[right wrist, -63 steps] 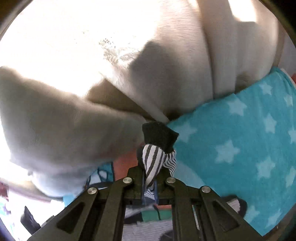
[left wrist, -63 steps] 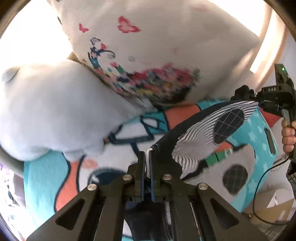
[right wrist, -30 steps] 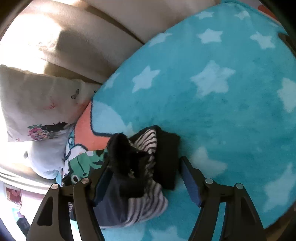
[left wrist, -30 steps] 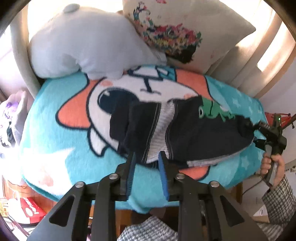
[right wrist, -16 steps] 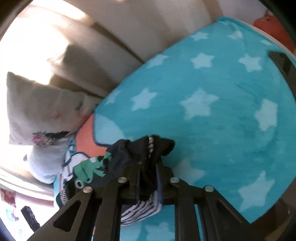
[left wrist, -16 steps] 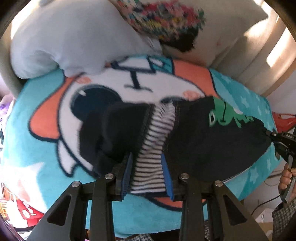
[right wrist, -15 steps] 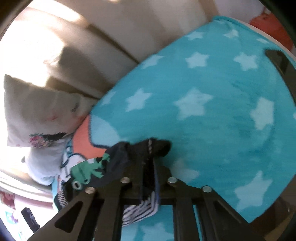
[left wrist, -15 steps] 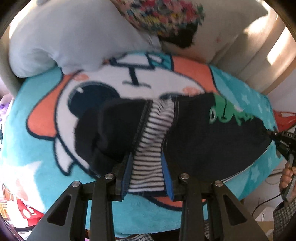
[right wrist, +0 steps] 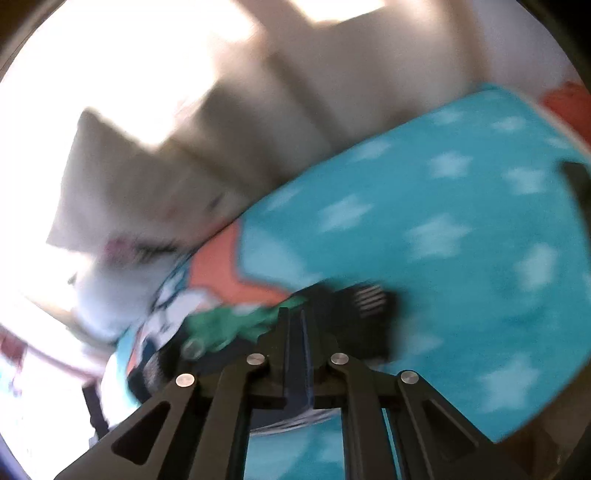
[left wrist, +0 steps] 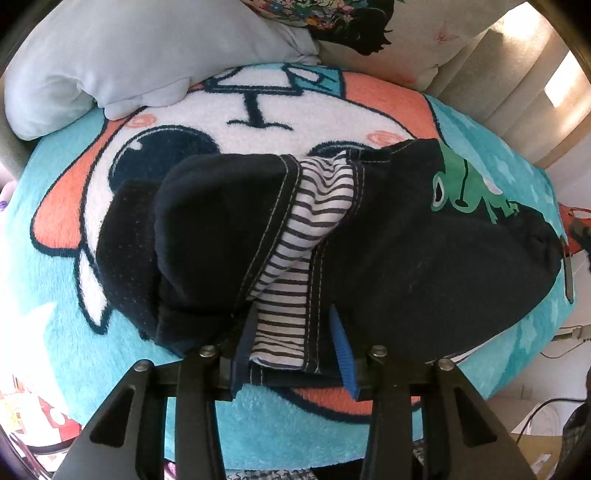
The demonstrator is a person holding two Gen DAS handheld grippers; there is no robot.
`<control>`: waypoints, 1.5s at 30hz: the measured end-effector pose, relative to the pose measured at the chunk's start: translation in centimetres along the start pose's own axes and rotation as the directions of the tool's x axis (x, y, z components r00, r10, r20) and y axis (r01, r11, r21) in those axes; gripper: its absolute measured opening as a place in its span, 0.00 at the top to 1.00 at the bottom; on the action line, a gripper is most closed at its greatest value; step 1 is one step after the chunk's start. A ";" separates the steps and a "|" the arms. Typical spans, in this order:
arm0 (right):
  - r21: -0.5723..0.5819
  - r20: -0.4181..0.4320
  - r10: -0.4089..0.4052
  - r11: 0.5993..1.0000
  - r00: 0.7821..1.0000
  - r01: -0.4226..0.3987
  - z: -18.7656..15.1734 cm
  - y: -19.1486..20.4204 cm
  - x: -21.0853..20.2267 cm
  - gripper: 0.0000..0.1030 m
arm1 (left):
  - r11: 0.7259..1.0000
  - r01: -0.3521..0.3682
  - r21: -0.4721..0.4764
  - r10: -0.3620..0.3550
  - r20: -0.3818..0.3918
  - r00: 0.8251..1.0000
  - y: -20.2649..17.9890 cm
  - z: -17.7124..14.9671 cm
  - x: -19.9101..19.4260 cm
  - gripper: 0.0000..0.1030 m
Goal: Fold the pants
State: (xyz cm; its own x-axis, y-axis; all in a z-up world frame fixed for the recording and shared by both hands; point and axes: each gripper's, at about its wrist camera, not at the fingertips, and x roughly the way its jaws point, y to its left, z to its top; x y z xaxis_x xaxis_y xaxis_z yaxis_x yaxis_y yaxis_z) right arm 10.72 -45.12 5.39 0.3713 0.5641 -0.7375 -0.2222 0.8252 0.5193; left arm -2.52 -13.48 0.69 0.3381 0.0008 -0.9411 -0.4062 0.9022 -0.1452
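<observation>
Small dark navy pants (left wrist: 424,258) with a green frog print (left wrist: 465,188) and a striped lining (left wrist: 303,236) lie crumpled on the turquoise cartoon blanket (left wrist: 258,107). My left gripper (left wrist: 291,332) is open, its blue-padded jaws astride the striped lining at the pants' near edge. In the blurred right wrist view my right gripper (right wrist: 295,314) is shut on the dark edge of the pants (right wrist: 354,306), next to the frog print (right wrist: 229,325), over the star-patterned blanket (right wrist: 461,240).
A pale grey cushion (left wrist: 129,48) and a floral pillow (left wrist: 369,22) lean on the beige sofa back (left wrist: 517,88) behind the blanket. Cables and a cardboard box (left wrist: 532,443) lie on the floor at the right. Red and white items (left wrist: 44,417) sit low left.
My left gripper has moved in closer and its open jaws now straddle the striped part more deeply. My right gripper, shut on the pants' edge, is moving fast; its view is blurred.
</observation>
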 end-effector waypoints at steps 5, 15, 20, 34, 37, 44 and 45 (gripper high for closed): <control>0.008 -0.115 -0.113 0.993 0.987 0.114 -2.3 -2.0 3.9 0.93 | 1.000 0.009 -0.001 -0.009 0.009 1.000 0.1 -0.1 0.0 0.62; 0.294 -0.090 0.039 0.956 0.995 -0.011 -4.5 -9.2 1.9 0.97 | 0.988 0.057 -0.145 -0.047 0.071 0.996 4.1 -0.2 -3.8 0.61; 0.192 -0.063 0.016 0.981 0.998 -0.004 -4.0 -6.7 0.2 0.89 | 0.963 0.060 -0.261 -0.037 0.090 0.995 7.2 -1.7 -6.1 0.61; -0.233 -0.146 0.068 0.967 0.987 -0.101 -4.3 9.7 3.0 0.67 | 0.935 -0.014 -0.353 0.059 0.116 0.991 12.0 -5.5 -7.6 0.61; -0.361 -0.197 0.039 0.926 0.980 -0.109 -5.2 15.7 6.3 0.68 | 0.938 -0.017 -0.346 0.069 0.139 0.988 13.3 -5.2 -8.0 0.61; -0.486 -0.360 -0.063 0.864 0.931 -0.130 -8.4 26.5 18.4 0.68 | 0.932 -0.014 -0.361 0.076 0.160 0.984 16.9 -5.6 -8.9 0.60; -0.519 -0.354 -0.107 0.849 0.929 -0.100 -9.1 27.3 20.1 0.68 | 0.933 -0.013 -0.359 0.076 0.160 0.984 17.2 -5.7 -9.0 0.60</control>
State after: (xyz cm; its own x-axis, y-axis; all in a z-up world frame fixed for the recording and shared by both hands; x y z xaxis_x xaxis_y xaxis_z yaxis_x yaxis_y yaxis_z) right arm 3.87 -11.04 0.81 0.0493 0.4459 -0.8937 -0.6940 0.6588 0.2904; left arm -17.40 -0.42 4.90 0.4376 0.1378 -0.8886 -0.6882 0.6873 -0.2324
